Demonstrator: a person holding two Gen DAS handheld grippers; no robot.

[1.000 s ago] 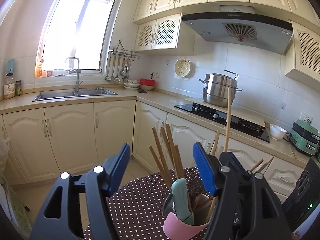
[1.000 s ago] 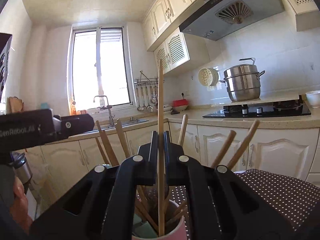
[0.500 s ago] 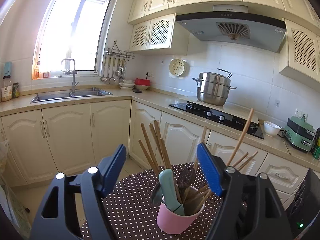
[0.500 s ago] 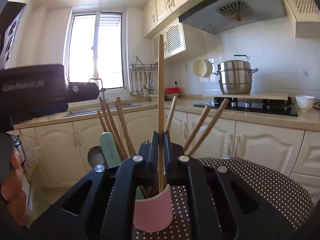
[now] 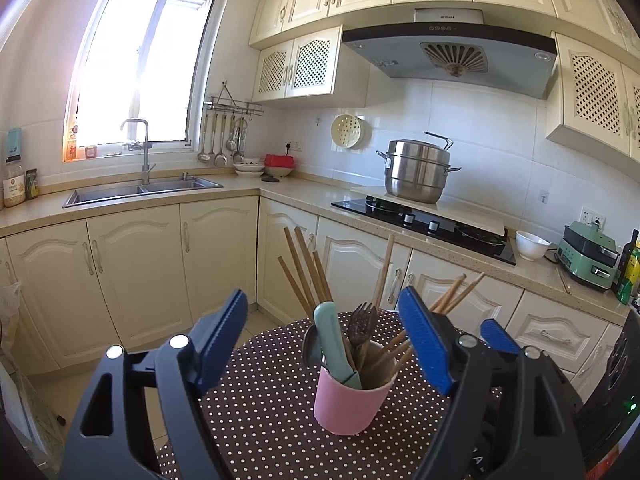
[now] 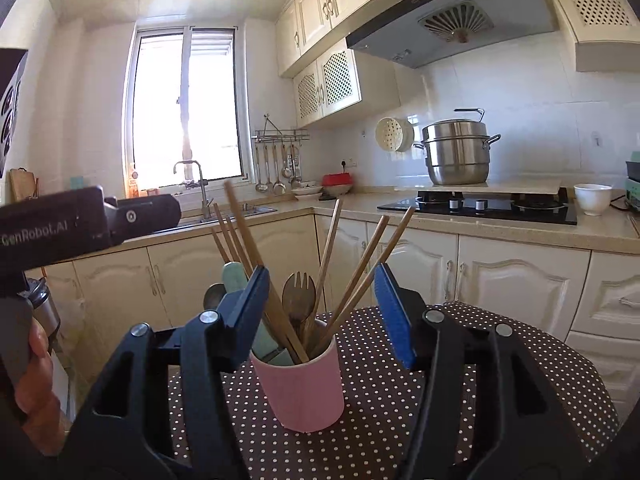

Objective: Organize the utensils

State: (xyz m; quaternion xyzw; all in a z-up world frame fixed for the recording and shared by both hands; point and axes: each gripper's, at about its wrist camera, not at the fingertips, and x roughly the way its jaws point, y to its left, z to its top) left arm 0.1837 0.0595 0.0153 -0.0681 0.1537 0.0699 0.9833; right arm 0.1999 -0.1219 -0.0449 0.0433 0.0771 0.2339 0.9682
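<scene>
A pink cup [image 5: 352, 400] stands upright on a round brown table with white dots [image 5: 264, 408]. It holds several wooden chopsticks [image 5: 306, 268], a dark fork [image 5: 362, 322] and a pale green handle [image 5: 332, 340]. My left gripper [image 5: 324, 332] is open and empty, a little back from the cup. In the right wrist view the cup [image 6: 302, 390] sits just ahead of my right gripper [image 6: 322, 310], which is open and empty, with chopsticks [image 6: 244, 236] rising between its blue pads [image 6: 394, 316]. The left gripper body shows in the right wrist view at the left [image 6: 80, 224].
Cream kitchen cabinets [image 5: 132, 272] run behind the table, with a sink [image 5: 140, 192], a black hob [image 5: 424, 224] and a steel pot [image 5: 416, 170] on the counter. A white bowl [image 5: 530, 244] and a green appliance [image 5: 588, 252] stand at the right.
My right gripper has opened and let go of the chopstick, which now leans in the cup. Both grippers have drawn back from the cup.
</scene>
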